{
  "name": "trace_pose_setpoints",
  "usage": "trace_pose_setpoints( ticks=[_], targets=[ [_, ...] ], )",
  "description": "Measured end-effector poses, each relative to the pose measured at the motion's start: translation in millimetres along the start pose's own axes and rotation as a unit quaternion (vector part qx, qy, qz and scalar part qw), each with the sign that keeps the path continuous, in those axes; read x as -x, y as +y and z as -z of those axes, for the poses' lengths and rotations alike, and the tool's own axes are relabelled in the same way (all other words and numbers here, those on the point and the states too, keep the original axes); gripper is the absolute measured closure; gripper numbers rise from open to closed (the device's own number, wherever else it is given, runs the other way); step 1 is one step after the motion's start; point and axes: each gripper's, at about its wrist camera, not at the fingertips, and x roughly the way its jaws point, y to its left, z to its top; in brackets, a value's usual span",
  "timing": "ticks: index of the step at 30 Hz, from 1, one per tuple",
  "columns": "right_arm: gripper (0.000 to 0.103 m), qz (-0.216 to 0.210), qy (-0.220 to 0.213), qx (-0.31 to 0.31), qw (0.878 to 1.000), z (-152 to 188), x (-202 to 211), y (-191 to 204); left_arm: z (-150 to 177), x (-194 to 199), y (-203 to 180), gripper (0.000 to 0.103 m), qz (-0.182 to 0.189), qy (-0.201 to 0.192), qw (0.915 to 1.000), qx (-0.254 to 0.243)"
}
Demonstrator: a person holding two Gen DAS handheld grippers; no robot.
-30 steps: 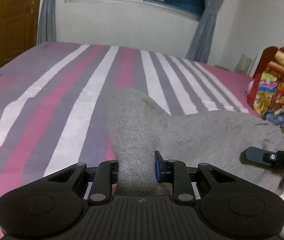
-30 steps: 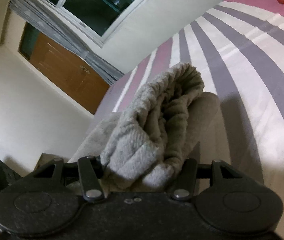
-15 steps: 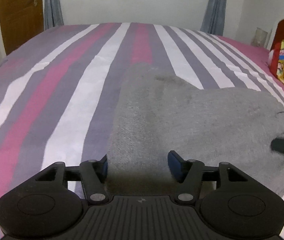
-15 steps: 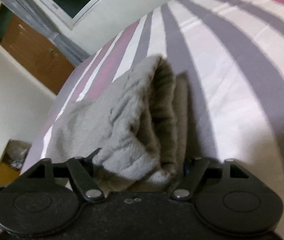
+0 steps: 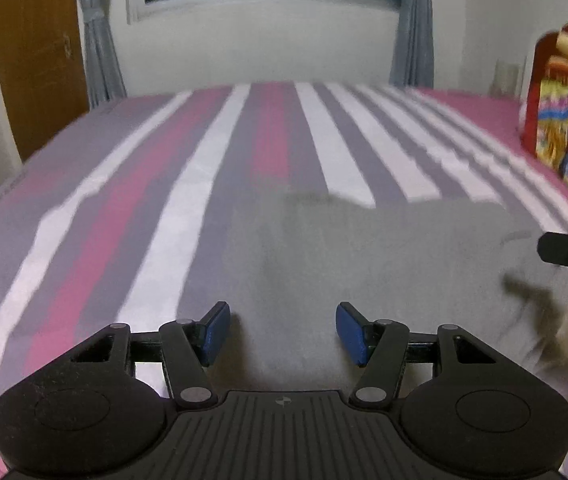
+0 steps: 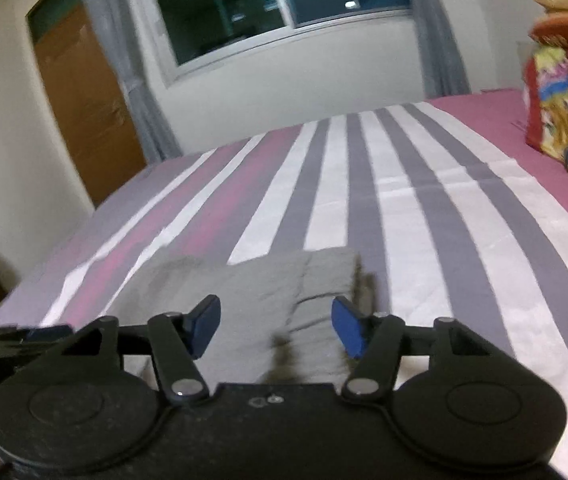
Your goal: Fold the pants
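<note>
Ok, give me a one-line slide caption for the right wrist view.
Right gripper open above folded grey pants lying on the striped bedsheet.

Black ribbed left claw (image 5: pixel 282 333); blue pads (image 5: pixel 351 333); silver pivot screws (image 5: pixel 191 393)

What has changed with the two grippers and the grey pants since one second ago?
Both the left gripper and right gripper opened and let go of the grey pants, which dropped flat, folded, onto the striped bed. The bed is unchanged.
</note>
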Motion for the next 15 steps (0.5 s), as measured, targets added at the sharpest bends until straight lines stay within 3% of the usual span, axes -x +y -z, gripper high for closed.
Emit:
trace_pose_setpoints(
  ticks=[3, 5, 15],
  targets=[
    [0.047, 0.024, 0.036, 0.019, 0.999, 15.1, -15.6, 2.8, 16.5, -20.5, -4.1, 0.044, -0.014, 0.044, 0.9989, -0.011],
    [0.048, 0.039, 0.065, 0.033, 0.997, 27.4, -29.7, -2.1, 22.8, -21.7, -5.2, 0.044, -0.015, 0.035, 0.9992, -0.01],
    [0.045, 0.065, 0.08, 0.081, 0.991, 37.5, -38.8, 11.0, 23.9, -21.3, -10.8, 0.044, -0.019, 0.034, 0.9992, -0.011]
  ],
)
